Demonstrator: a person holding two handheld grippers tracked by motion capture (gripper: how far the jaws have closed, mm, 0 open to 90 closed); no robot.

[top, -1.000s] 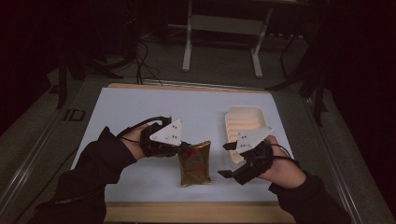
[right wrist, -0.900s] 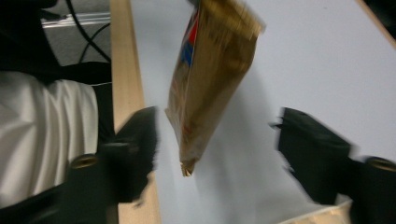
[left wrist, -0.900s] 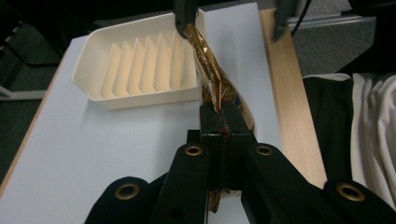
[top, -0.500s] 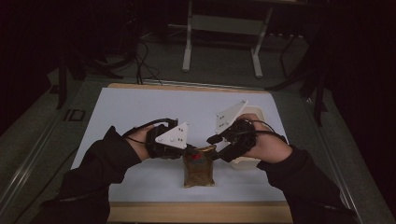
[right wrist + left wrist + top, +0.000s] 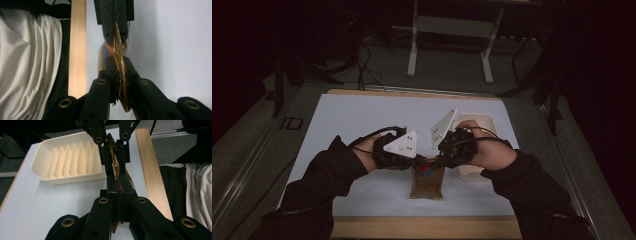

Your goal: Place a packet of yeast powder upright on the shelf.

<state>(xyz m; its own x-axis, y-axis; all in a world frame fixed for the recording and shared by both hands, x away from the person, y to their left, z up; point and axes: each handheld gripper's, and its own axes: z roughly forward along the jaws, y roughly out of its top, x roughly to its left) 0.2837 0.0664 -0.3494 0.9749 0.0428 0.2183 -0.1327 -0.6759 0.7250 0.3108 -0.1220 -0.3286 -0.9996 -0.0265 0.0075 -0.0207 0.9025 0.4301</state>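
From above, the left gripper (image 5: 421, 161) and right gripper (image 5: 438, 159) met over the upright gold foil pouch (image 5: 427, 183) on the white table (image 5: 337, 125), beside a ribbed cream plastic tray (image 5: 482, 125). The left gripper view showed its jaws clamped on the pouch's top edge (image 5: 115, 165). In the right gripper view, the jaws, just closing, pinched that foil (image 5: 119, 65).

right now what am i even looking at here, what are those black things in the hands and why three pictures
A person sits at a white table holding a hand-held clamp tool in each hand, each with two black jaws. The high view looks down from above: the left gripper and the right gripper meet over a gold-brown packet. The other two pictures come from small cameras riding on the tools, looking along their jaws. In the left gripper view, the left gripper is shut on the packet's top edge. In the right gripper view, the right gripper has just been closing and now pinches the packet too. A cream ribbed tray lies beside it.
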